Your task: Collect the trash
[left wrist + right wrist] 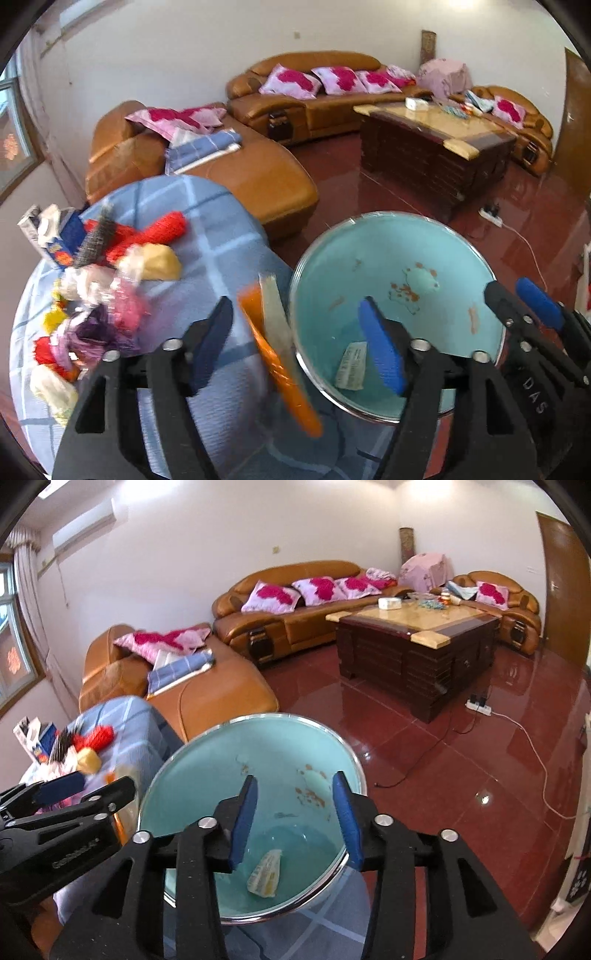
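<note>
A light blue bin (391, 280) with a metal rim stands by a table covered in a blue checked cloth (218, 236). One scrap of wrapper (351, 365) lies at the bin's bottom, also in the right wrist view (266, 873). A pile of colourful trash (99, 284) lies on the cloth. My left gripper (299, 350) is open; a blurred orange and silver wrapper (280, 354) is in the air between its fingers, at the bin's left rim. My right gripper (295, 819) is open and empty over the bin (207, 760).
Tan leather sofas (295, 602) with pink cushions line the far wall. A dark wooden coffee table (417, 646) stands on the red tiled floor. A power strip (480, 707) and white cable lie on the floor at right.
</note>
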The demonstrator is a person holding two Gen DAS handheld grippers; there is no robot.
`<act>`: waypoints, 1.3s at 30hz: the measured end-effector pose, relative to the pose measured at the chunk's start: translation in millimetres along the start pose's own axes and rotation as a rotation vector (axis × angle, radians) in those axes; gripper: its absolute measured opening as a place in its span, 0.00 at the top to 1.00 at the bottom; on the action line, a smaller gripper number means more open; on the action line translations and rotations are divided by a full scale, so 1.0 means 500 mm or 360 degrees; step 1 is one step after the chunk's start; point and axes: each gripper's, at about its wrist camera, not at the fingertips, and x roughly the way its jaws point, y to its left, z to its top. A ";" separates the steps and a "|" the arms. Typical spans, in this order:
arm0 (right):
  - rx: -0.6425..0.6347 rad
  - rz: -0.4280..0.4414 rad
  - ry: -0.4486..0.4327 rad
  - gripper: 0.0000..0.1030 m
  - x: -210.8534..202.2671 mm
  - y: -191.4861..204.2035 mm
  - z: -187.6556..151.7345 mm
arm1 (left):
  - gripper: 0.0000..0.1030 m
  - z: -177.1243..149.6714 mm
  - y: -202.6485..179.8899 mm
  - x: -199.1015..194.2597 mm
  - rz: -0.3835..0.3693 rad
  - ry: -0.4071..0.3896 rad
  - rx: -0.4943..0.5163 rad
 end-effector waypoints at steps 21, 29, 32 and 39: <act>-0.0193 0.0135 -0.0146 0.26 -0.083 0.115 -0.023 | 0.12 -0.076 0.163 -0.117 0.0323 -0.0065 -0.0232; -0.0258 0.0076 -0.0209 0.27 -0.111 0.131 -0.021 | 0.08 -0.097 0.208 -0.143 0.0381 -0.0073 -0.0306; -0.0231 0.0057 -0.0198 0.27 -0.109 0.119 -0.017 | 0.08 -0.107 0.218 -0.146 0.0394 -0.0067 -0.0323; -0.0229 0.0154 -0.0089 0.60 -0.095 0.118 -0.027 | 0.09 -0.133 0.227 -0.132 0.0386 -0.0020 -0.0297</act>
